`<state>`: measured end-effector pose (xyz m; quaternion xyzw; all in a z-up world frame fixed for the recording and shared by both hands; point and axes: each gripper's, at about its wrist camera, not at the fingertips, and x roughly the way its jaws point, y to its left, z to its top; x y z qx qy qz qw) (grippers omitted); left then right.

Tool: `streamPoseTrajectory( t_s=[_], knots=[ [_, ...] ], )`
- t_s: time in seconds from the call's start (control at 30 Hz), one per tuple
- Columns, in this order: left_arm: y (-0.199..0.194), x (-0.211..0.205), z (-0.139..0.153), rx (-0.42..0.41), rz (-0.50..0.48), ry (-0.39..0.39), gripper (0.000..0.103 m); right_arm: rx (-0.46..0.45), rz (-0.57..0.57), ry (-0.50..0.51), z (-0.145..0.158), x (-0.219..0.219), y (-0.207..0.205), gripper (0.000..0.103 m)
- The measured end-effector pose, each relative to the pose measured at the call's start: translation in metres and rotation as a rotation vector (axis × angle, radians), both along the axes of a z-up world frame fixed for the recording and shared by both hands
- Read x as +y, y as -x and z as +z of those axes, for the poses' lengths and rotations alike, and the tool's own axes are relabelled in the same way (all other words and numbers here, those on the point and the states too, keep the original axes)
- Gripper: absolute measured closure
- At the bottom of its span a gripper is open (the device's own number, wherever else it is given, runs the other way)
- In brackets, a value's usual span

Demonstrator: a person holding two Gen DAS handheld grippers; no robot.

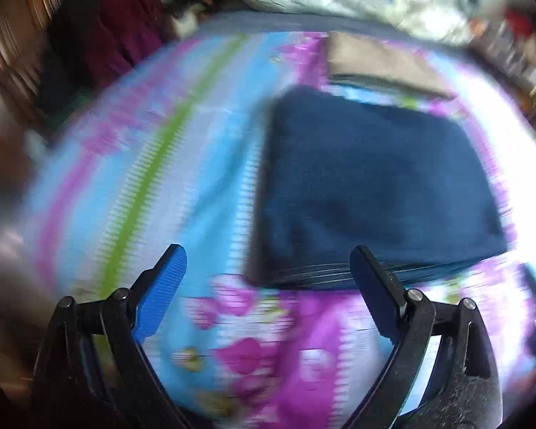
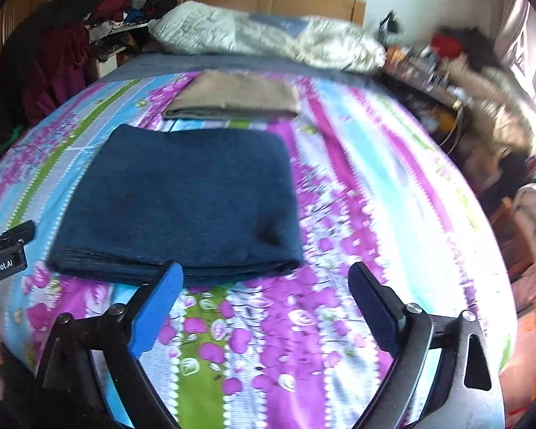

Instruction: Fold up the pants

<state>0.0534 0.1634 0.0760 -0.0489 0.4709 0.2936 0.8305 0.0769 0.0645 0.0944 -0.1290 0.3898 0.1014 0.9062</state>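
Showing only from the right wrist: left tool (image 2: pixel 7 246) beside folded pants (image 2: pixel 182 196).

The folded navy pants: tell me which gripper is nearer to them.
About equal, as far as these views show. The left gripper hangs open off the folded navy pants' near-left corner; the right gripper hangs open off their near-right corner.

Readable text: "enRobot.AI", white letters, cut off at the picture edge | carried on: the black body of the left gripper (image 2: pixel 7 250), seen far to the left of the right gripper (image 2: pixel 264 286) in the right wrist view | left wrist view: nothing legible, picture blurred
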Motion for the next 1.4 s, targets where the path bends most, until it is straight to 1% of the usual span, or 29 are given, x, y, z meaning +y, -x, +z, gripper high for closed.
streamPoseTrajectory(
  t_s=[0.03,0.07,0.1,0.13,0.17,0.2,0.23,0.3,0.37,0.43,0.53,0.6,0.63,0.73,0.8,0.87,0.93,1.03,1.2,1.3,1.4],
  knots=[
    [-0.001,-0.010,0.002,0.039,0.009,-0.101,0.010,-0.023,-0.007,0.011,0.004,0.000,0.006,0.007],
    [-0.001,-0.018,0.004,0.057,0.014,-0.173,0.010,-0.039,-0.012,0.013,0.007,0.000,0.010,0.007],
    [0.001,-0.025,0.005,0.062,0.008,-0.202,0.010,-0.050,-0.017,0.019,0.011,0.000,0.014,0.007],
    [0.002,-0.030,0.006,0.073,-0.016,-0.175,0.011,-0.056,-0.019,0.032,0.015,0.001,0.017,0.007],
    [0.003,-0.032,0.006,0.074,-0.045,-0.124,0.011,-0.050,-0.012,0.050,0.016,0.003,0.019,0.007],
    [0.005,-0.034,0.006,0.055,-0.071,-0.077,0.011,-0.034,0.011,0.076,0.017,0.005,0.020,0.007],
    [0.009,-0.037,0.009,0.031,-0.087,-0.055,0.011,-0.028,0.030,0.097,0.018,0.007,0.022,0.007],
    [0.017,-0.042,0.016,-0.016,-0.104,-0.042,0.011,-0.037,0.037,0.105,0.021,0.004,0.027,0.007],
    [0.023,-0.043,0.023,-0.053,-0.134,-0.011,0.011,-0.021,0.028,0.083,0.020,0.000,0.028,0.007],
    [0.025,-0.044,0.029,-0.088,-0.157,0.027,0.011,0.022,0.022,0.025,0.017,-0.008,0.027,0.007],
    [0.032,-0.051,0.033,-0.142,-0.148,0.017,0.011,0.095,0.000,-0.017,0.011,-0.016,0.024,0.007],
    [0.033,-0.055,0.029,-0.153,-0.144,0.018,0.011,0.094,-0.007,-0.013,0.010,-0.018,0.026,0.007],
    [0.032,-0.057,0.026,-0.148,-0.147,0.027,0.011,0.088,-0.008,-0.005,0.010,-0.017,0.029,0.007],
    [0.029,-0.061,0.020,-0.083,-0.130,0.028,0.011,0.074,-0.002,0.000,0.013,-0.016,0.036,0.007],
    [0.033,-0.064,0.020,-0.098,-0.129,0.018,0.011,0.070,0.003,0.010,0.014,-0.014,0.039,0.007],
    [0.039,-0.064,0.019,-0.116,-0.115,0.052,0.010,0.067,0.010,0.024,0.014,-0.012,0.041,0.007],
    [0.039,-0.062,0.018,-0.110,-0.104,0.073,0.010,0.068,0.012,0.036,0.012,-0.011,0.042,0.007],
    [0.041,-0.064,0.018,-0.106,-0.093,0.044,0.010,0.079,0.006,0.033,0.010,-0.012,0.043,0.007],
    [0.043,-0.063,0.020,-0.112,-0.089,0.023,0.010,0.088,0.006,0.026,0.008,-0.013,0.044,0.007],
    [0.042,-0.062,0.020,-0.112,-0.094,0.031,0.010,0.096,0.022,0.019,0.007,-0.012,0.044,0.007],
    [0.041,-0.062,0.018,-0.098,-0.098,0.036,0.010,0.123,0.028,-0.012,0.006,-0.013,0.043,0.007]
  ],
)
